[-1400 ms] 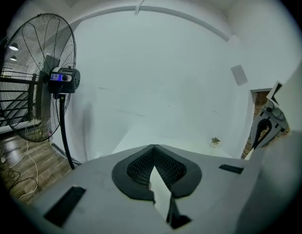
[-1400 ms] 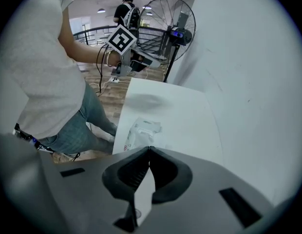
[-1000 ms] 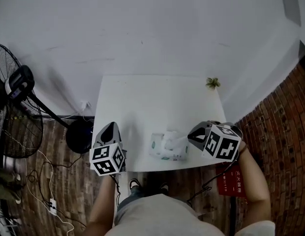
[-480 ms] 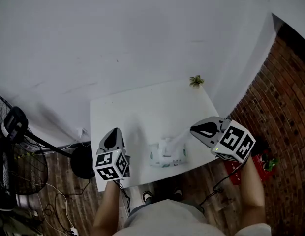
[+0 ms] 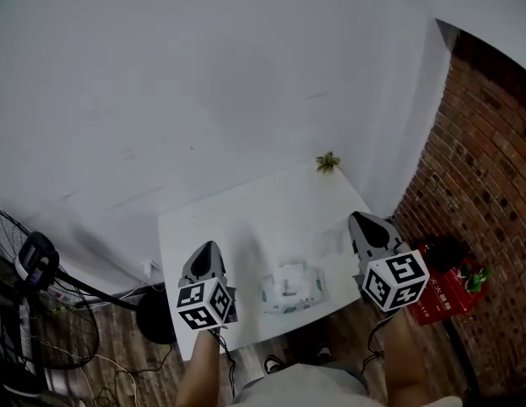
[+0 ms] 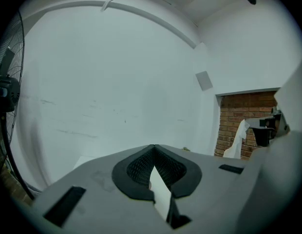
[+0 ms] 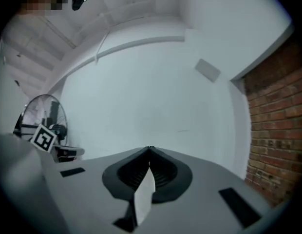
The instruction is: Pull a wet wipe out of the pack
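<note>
Near the front edge of the table point(image 5: 246, 219) lies the pack point(image 5: 293, 287), flat, between the two grippers and touched by neither. The right gripper point(image 5: 361, 222) is raised to the pack's right, jaws closed on the wipe point(image 6: 235, 143), which the left gripper view shows hanging from it as a crumpled white strip. The left gripper point(image 5: 209, 249) hovers just left of the pack, jaws closed tip to tip, with nothing I can make out in them. Whether the wipe's lower end is clear of the pack I cannot tell. If it is not, more pull could drag the next sheet out or lift the pack, since nothing pins it down. A thin wet sheet in a narrow pinch could also slip or tear. The table is small and plain white, with a little plant point(image 5: 328, 162) at its far right corner. Behind is a bare white wall point(image 5: 204, 75); brick point(image 5: 492, 142) runs to the right, a red box point(image 5: 445, 288) sits below it, and a fan point(image 5: 34, 312) stands at left
</note>
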`<action>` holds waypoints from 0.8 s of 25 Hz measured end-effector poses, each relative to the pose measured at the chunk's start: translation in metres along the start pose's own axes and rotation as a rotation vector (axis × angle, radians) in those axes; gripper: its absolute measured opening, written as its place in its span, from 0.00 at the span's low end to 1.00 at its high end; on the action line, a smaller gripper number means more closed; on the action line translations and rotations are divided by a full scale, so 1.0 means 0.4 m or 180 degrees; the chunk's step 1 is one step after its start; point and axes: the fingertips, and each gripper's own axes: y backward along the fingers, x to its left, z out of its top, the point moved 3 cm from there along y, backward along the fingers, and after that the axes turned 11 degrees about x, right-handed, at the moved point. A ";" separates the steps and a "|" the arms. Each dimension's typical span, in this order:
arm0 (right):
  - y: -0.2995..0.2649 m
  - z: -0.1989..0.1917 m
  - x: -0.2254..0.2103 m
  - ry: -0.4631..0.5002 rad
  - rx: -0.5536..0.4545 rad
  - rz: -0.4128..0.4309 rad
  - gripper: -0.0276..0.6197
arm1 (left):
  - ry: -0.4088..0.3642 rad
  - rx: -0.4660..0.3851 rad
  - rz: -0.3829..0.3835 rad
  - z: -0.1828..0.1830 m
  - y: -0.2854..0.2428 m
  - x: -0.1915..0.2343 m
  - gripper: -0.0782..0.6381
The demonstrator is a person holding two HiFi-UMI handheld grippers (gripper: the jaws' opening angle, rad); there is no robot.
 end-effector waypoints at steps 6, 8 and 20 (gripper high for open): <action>0.029 -0.059 -0.056 -0.0591 -0.0270 -0.0509 0.05 | 0.0024 0.0026 0.0034 -0.016 -0.002 -0.040 0.11; 0.034 -0.066 -0.067 -0.0600 -0.0280 -0.0568 0.05 | 0.0038 0.0035 0.0043 -0.022 0.000 -0.048 0.11; 0.057 -0.073 -0.096 -0.0618 -0.0274 -0.0657 0.04 | 0.0143 0.0089 0.0172 -0.058 0.033 -0.036 0.11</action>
